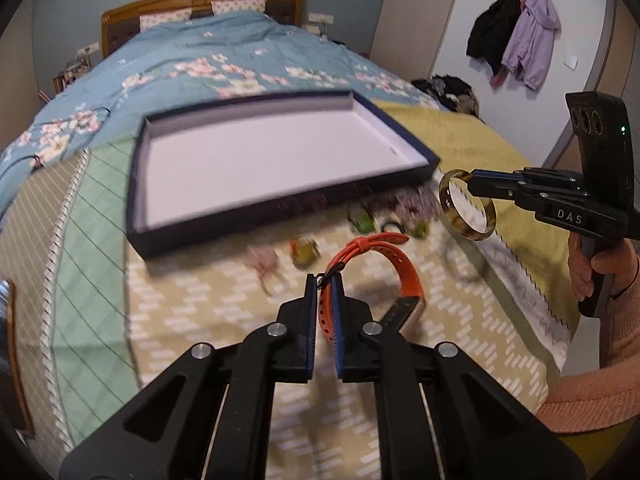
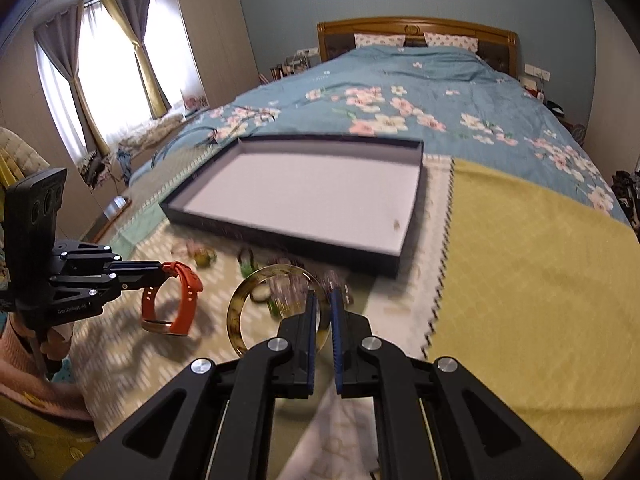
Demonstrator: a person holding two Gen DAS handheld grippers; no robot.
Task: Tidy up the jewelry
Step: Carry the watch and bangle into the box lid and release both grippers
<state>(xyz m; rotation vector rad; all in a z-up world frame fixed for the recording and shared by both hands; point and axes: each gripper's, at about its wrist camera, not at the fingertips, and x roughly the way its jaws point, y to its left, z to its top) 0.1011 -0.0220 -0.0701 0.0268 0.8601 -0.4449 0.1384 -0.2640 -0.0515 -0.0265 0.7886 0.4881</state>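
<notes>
My left gripper [image 1: 325, 280] is shut on the strap of an orange watch [image 1: 400, 268], which hangs just above the patterned cloth; the same watch [image 2: 182, 300] shows in the right wrist view, where the left gripper [image 2: 162, 269] reaches in from the left. My right gripper [image 2: 323, 296] is shut on the rim of a yellow-brown tortoiseshell bangle [image 2: 240, 300], lifted off the bed; in the left wrist view this bangle [image 1: 466, 204] hangs from the right gripper [image 1: 472, 180]. A shallow dark-blue tray [image 1: 224, 236] with a white floor lies beyond both grippers, also seen as the tray [image 2: 280, 236].
Several small pieces lie on the cloth in front of the tray: green rings [image 1: 362, 220], a yellow ring [image 1: 304, 254], a pink bracelet [image 1: 266, 264], a purple bead pile [image 1: 416, 204]. A yellow blanket [image 2: 540, 280] covers the right. A person's hand [image 1: 588, 268] grips the right handle.
</notes>
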